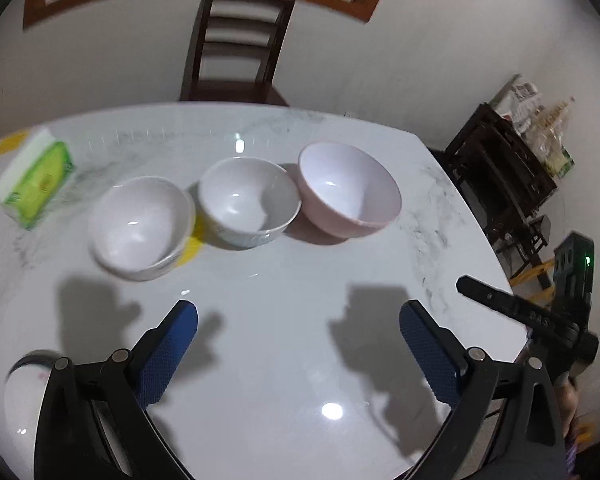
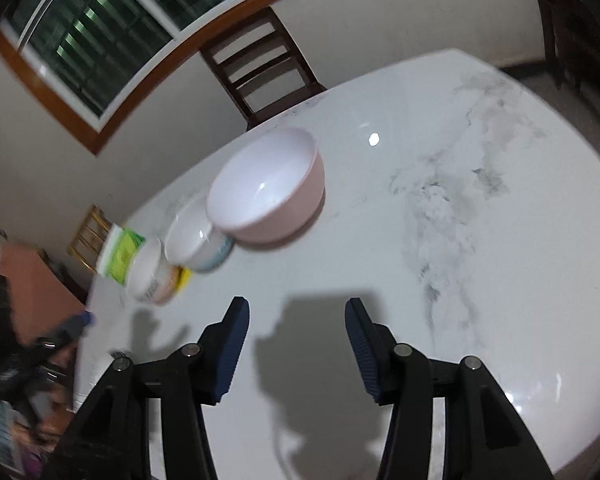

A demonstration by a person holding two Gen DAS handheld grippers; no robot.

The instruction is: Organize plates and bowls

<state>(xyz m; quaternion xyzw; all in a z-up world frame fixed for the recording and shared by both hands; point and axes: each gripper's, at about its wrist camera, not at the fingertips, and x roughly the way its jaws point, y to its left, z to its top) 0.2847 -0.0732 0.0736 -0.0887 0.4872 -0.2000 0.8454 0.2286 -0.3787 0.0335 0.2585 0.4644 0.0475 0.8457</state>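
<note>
Three bowls stand in a row on the white marble table (image 1: 284, 360): a white bowl (image 1: 140, 226) on the left, a white bowl with a pale pattern (image 1: 248, 202) in the middle, and a larger pink bowl (image 1: 348, 190) on the right. My left gripper (image 1: 298, 320) is open above bare tabletop, nearer than the bowls, with nothing between its blue pads. The right wrist view shows the pink bowl (image 2: 268, 188) closest, then the patterned bowl (image 2: 198, 242) and the white bowl (image 2: 148, 272). My right gripper (image 2: 298, 316) is open over the table and holds nothing. Part of the right gripper (image 1: 540, 316) shows at the left wrist view's right edge.
A green and white tissue pack (image 1: 36, 182) lies at the table's left. A white round object (image 1: 20, 396) sits partly hidden behind my left gripper's frame. A dark wooden chair (image 1: 236, 48) stands past the far edge. Stacked dark stools (image 1: 504, 176) stand to the right.
</note>
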